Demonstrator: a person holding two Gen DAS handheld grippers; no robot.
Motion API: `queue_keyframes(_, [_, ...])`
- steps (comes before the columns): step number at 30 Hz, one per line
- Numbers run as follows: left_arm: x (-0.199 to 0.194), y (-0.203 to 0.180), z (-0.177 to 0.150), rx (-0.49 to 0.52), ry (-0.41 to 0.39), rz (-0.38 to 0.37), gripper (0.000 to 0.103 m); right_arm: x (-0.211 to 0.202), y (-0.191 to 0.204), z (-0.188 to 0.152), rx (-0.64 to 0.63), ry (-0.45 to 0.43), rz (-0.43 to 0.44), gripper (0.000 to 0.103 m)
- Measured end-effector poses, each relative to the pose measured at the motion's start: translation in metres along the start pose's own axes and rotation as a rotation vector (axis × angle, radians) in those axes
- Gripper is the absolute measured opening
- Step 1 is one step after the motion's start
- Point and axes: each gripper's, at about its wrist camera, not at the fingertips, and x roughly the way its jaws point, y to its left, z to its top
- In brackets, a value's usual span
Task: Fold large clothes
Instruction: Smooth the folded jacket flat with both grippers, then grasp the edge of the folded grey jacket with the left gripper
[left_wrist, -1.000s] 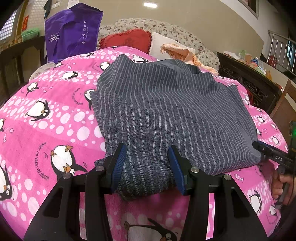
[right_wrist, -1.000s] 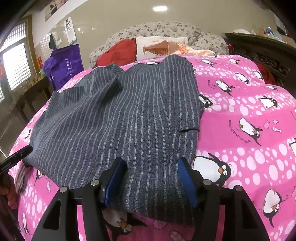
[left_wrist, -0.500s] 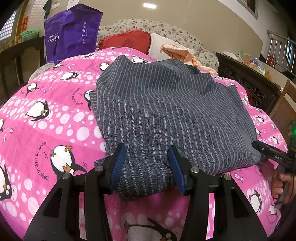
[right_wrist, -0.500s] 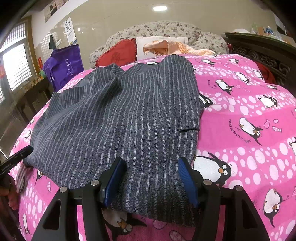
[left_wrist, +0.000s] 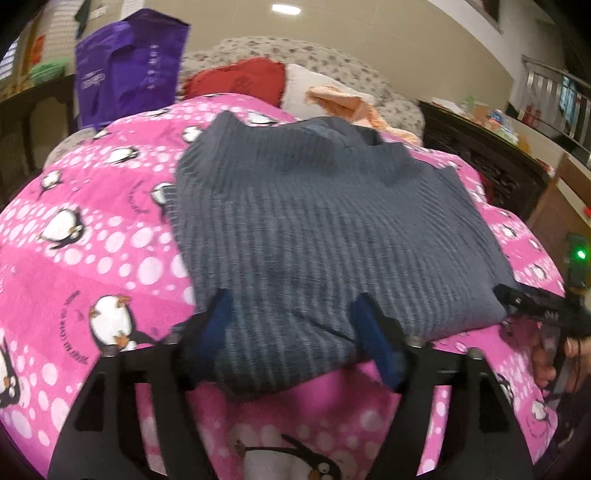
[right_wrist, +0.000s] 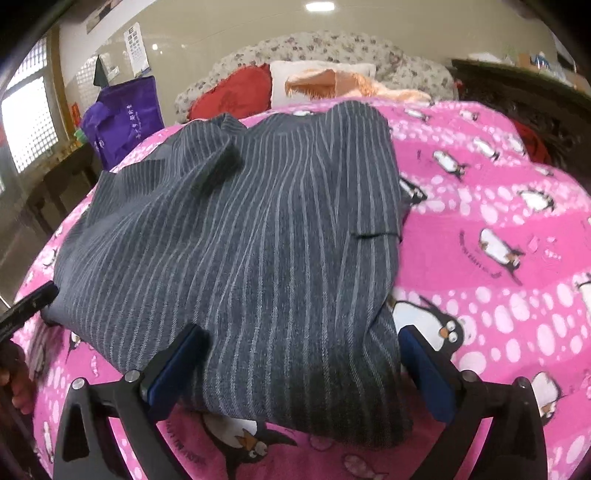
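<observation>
A dark grey pinstriped garment (left_wrist: 314, 229) lies folded and flat on a pink penguin-print blanket (left_wrist: 92, 229); it also shows in the right wrist view (right_wrist: 258, 258). My left gripper (left_wrist: 295, 328) is open, its blue-padded fingers straddling the garment's near left corner. My right gripper (right_wrist: 299, 350) is open, its fingers straddling the near right corner. The right gripper's tip (left_wrist: 535, 306) shows at the garment's right edge in the left wrist view. The left gripper's tip (right_wrist: 29, 306) shows at the left edge in the right wrist view.
A purple bag (left_wrist: 129, 70) stands at the back left. Red (left_wrist: 236, 77), white and orange cushions lie against a floral sofa back (right_wrist: 332, 44). A dark wooden cabinet (left_wrist: 491, 166) stands at the right. The pink blanket (right_wrist: 498, 221) spreads right of the garment.
Both grippers have opened wider around the garment's near edge. The left wrist view is blurred by motion and has shifted slightly.
</observation>
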Motion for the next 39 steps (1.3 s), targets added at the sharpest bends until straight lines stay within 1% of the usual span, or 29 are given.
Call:
queue_keyframes(1, [0.001,-0.003,0.0,0.017,0.003,0.002,0.08,0.001,-0.003,0.0,0.017,0.007,0.015,0.103])
queue_keyframes(3, [0.002,-0.007,0.001,0.04,0.008,0.027,0.08,0.004,-0.009,0.0,0.057,0.024,0.049,0.103])
queue_keyframes(5, [0.002,-0.006,0.002,0.041,0.008,0.027,0.081,0.004,-0.013,-0.001,0.081,0.026,0.076,0.103])
queue_keyframes(8, [0.002,0.0,0.003,0.018,0.008,-0.005,0.081,0.004,-0.02,-0.002,0.124,0.02,0.11,0.103])
queue_keyframes(11, [0.001,0.01,0.005,-0.022,0.002,-0.049,0.081,0.005,-0.025,-0.002,0.149,0.02,0.125,0.103])
queue_keyframes(13, [-0.001,0.008,0.004,-0.027,-0.002,-0.056,0.081,0.006,-0.024,-0.002,0.146,0.023,0.125,0.103])
queue_keyframes(15, [-0.001,0.008,0.004,-0.022,-0.002,-0.052,0.081,0.008,-0.021,0.0,0.129,0.035,0.105,0.103])
queue_keyframes(18, [0.002,0.003,0.004,0.003,0.004,-0.025,0.081,0.011,-0.011,0.003,0.08,0.055,0.05,0.103])
queue_keyframes(22, [0.003,0.007,0.005,-0.013,0.019,-0.043,0.081,0.008,-0.015,0.0,0.085,0.06,0.058,0.103])
queue_keyframes(24, [0.001,0.009,0.011,-0.024,0.051,-0.057,0.081,0.003,-0.019,0.001,0.099,0.069,0.076,0.103])
queue_keyframes(25, [-0.004,0.01,0.017,-0.029,0.067,-0.061,0.081,-0.002,-0.022,0.002,0.113,0.063,0.074,0.099])
queue_keyframes(26, [-0.011,0.01,0.023,-0.039,0.065,-0.062,0.081,-0.012,-0.025,0.005,0.124,0.038,0.063,0.095])
queue_keyframes(29, [-0.035,0.012,0.049,-0.085,-0.026,-0.047,0.081,-0.05,-0.024,0.022,0.092,-0.096,-0.008,0.095])
queue_keyframes(30, [-0.036,0.011,0.059,-0.1,-0.047,-0.05,0.081,-0.063,-0.017,0.032,0.063,-0.15,-0.027,0.095])
queue_keyframes(31, [-0.031,0.008,0.069,-0.114,-0.049,-0.043,0.081,-0.067,-0.011,0.04,0.044,-0.171,-0.027,0.095])
queue_keyframes(32, [-0.024,0.005,0.077,-0.115,-0.04,-0.03,0.081,-0.068,-0.003,0.048,0.023,-0.18,-0.017,0.091])
queue_keyframes(33, [-0.012,0.0,0.086,-0.102,-0.031,-0.005,0.081,-0.066,0.008,0.057,-0.006,-0.179,0.013,0.084])
queue_keyframes(34, [0.0,-0.005,0.094,-0.089,-0.028,0.035,0.081,-0.06,0.021,0.065,-0.04,-0.178,0.038,0.067])
queue_keyframes(35, [0.009,-0.008,0.099,-0.088,-0.018,0.073,0.081,-0.05,0.033,0.073,-0.073,-0.167,0.038,0.052])
queue_keyframes(36, [0.023,-0.009,0.104,-0.096,0.002,0.103,0.081,-0.04,0.04,0.078,-0.091,-0.149,0.014,0.048])
queue_keyframes(37, [0.036,-0.008,0.106,-0.098,0.019,0.111,0.081,-0.028,0.043,0.082,-0.092,-0.129,0.001,0.045])
queue_keyframes(39, [0.058,-0.002,0.101,-0.094,0.065,0.167,0.079,-0.002,0.039,0.085,-0.063,-0.069,-0.001,0.041])
